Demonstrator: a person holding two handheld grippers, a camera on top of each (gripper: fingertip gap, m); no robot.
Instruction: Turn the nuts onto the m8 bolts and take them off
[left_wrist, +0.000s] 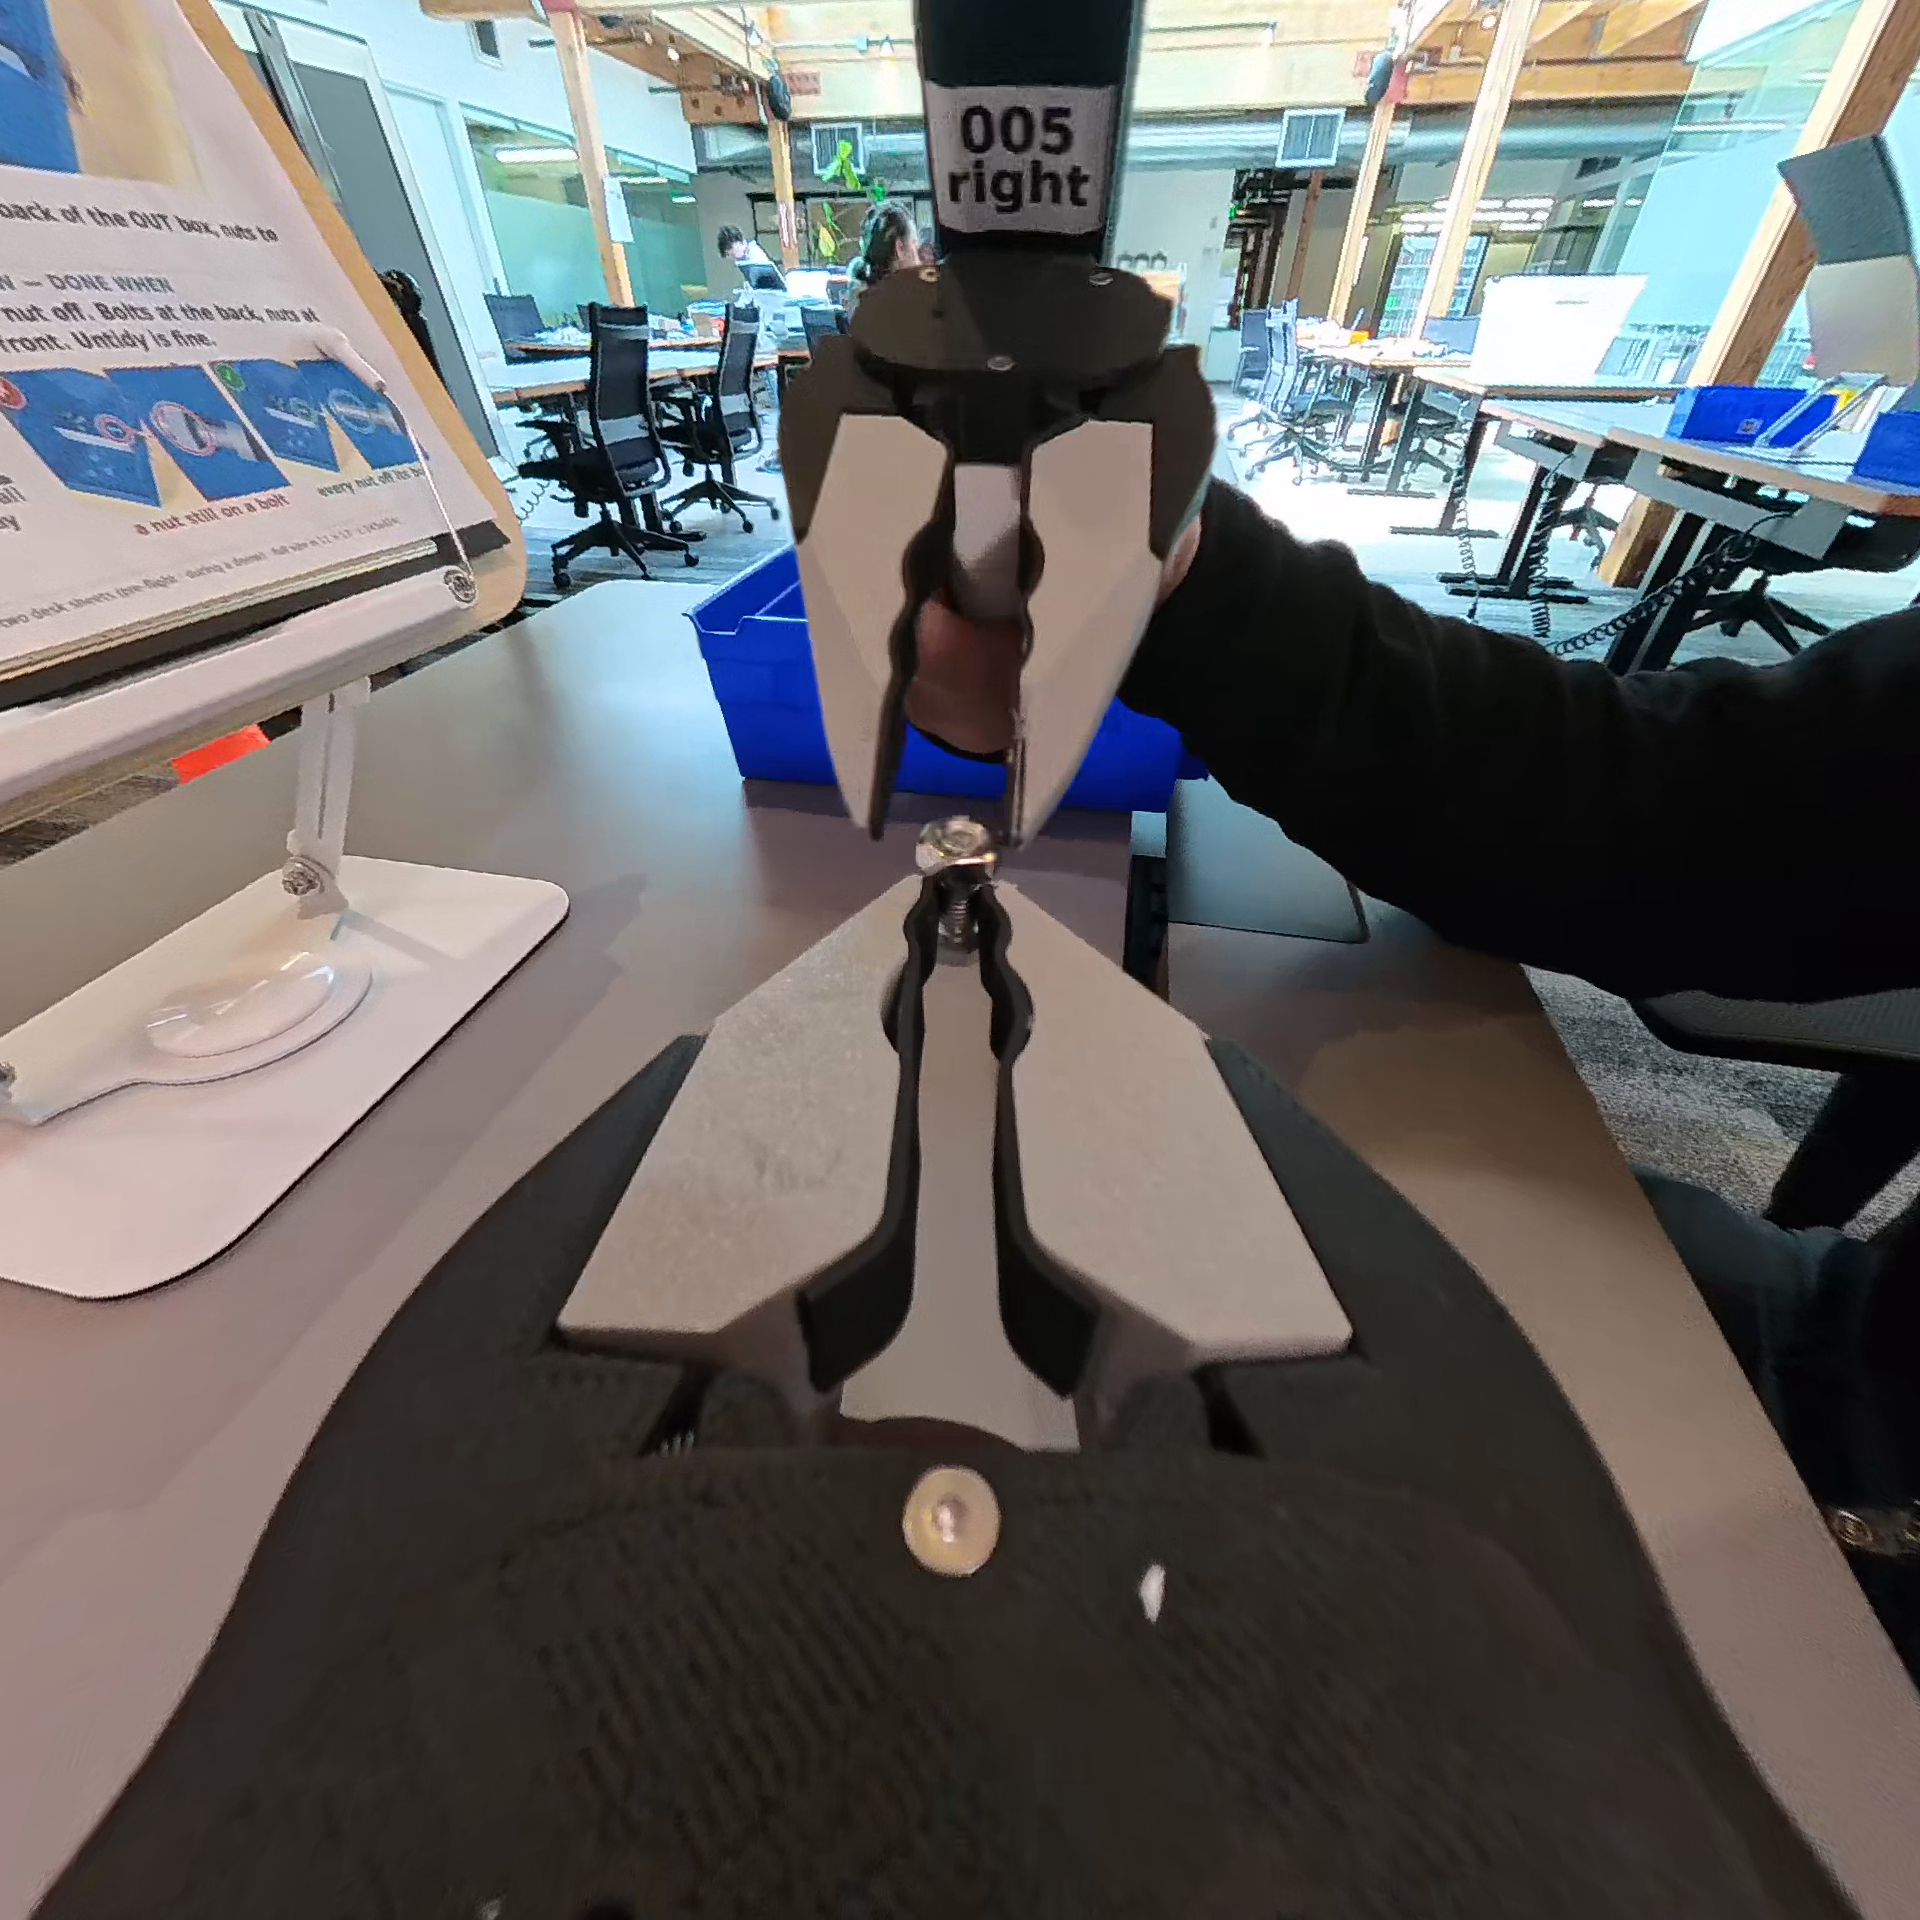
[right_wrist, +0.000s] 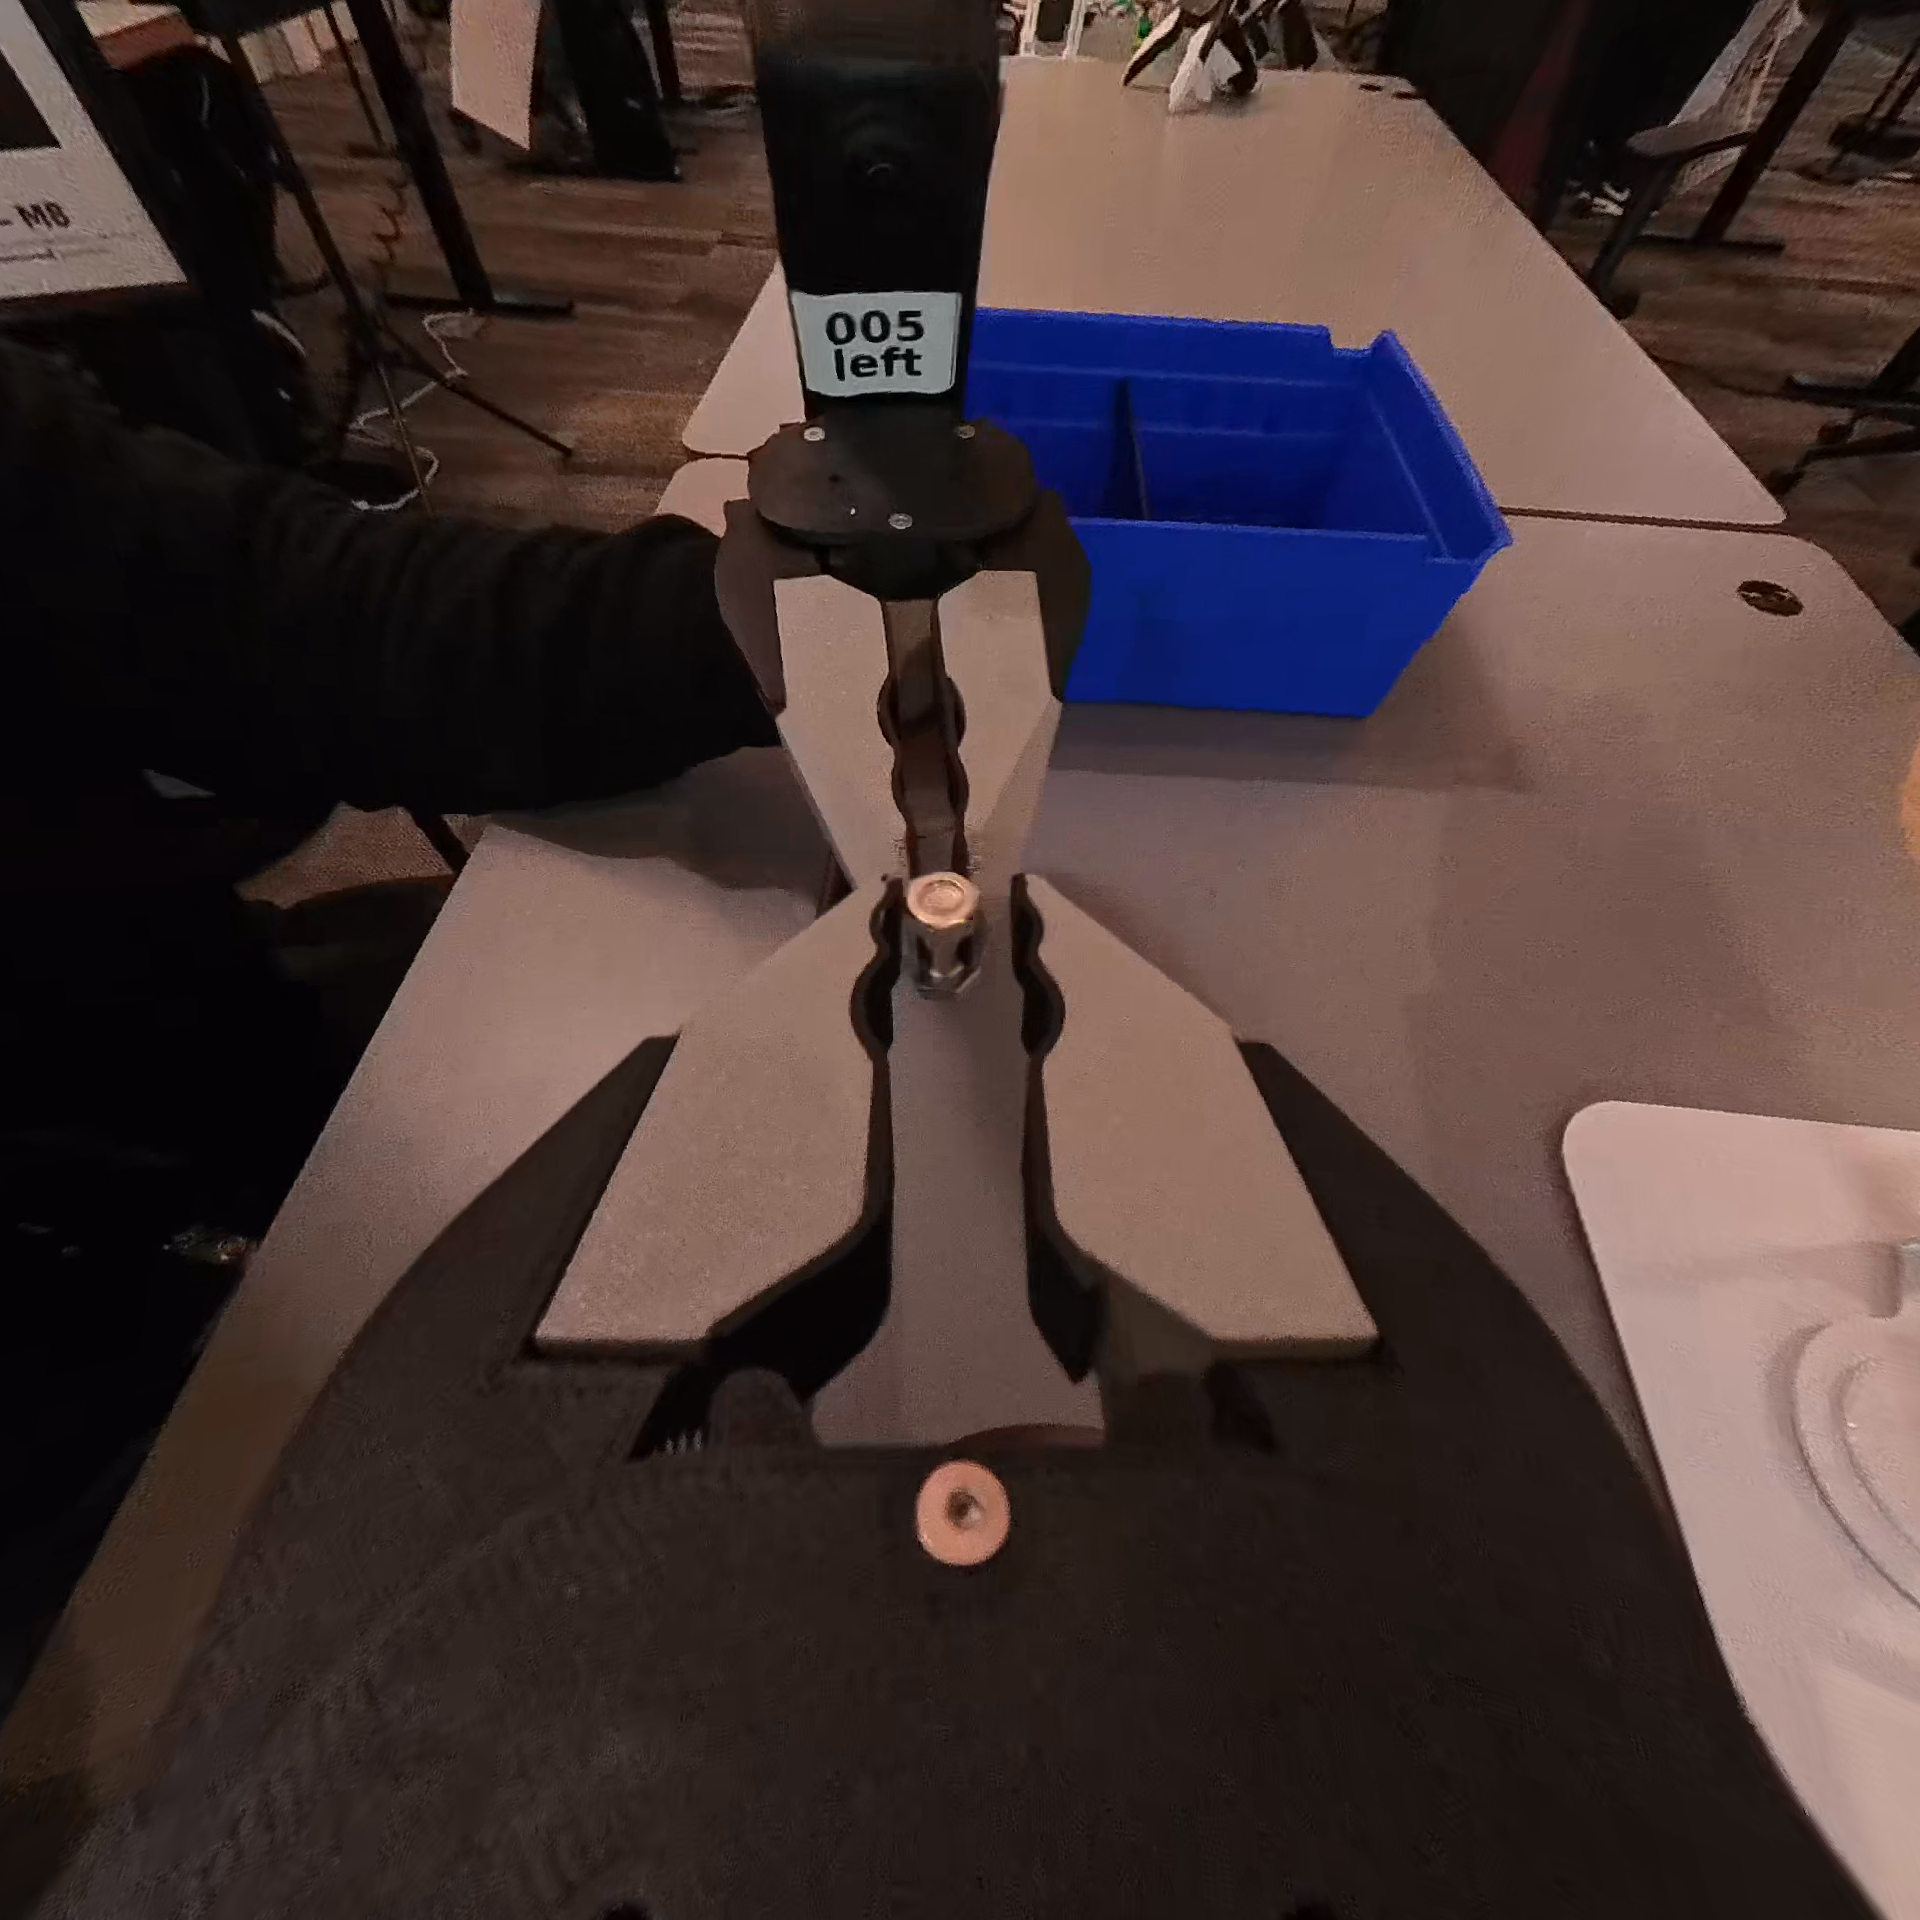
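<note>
A steel bolt with a hex nut on its end is held above the grey table. My left gripper is shut on the bolt's threaded shaft, with the nut just past its tips. My right gripper comes in from the opposite side, its tips on either side of the nut. In the right wrist view the right gripper is open, with small gaps on both sides of the nut and bolt. The left gripper holds them from behind.
A blue bin with a divider stands on the table beyond the grippers; it also shows in the left wrist view. A document stand with a white base is on one side. A person's black sleeve reaches in. Less than 4 cm separates the two grippers' tips.
</note>
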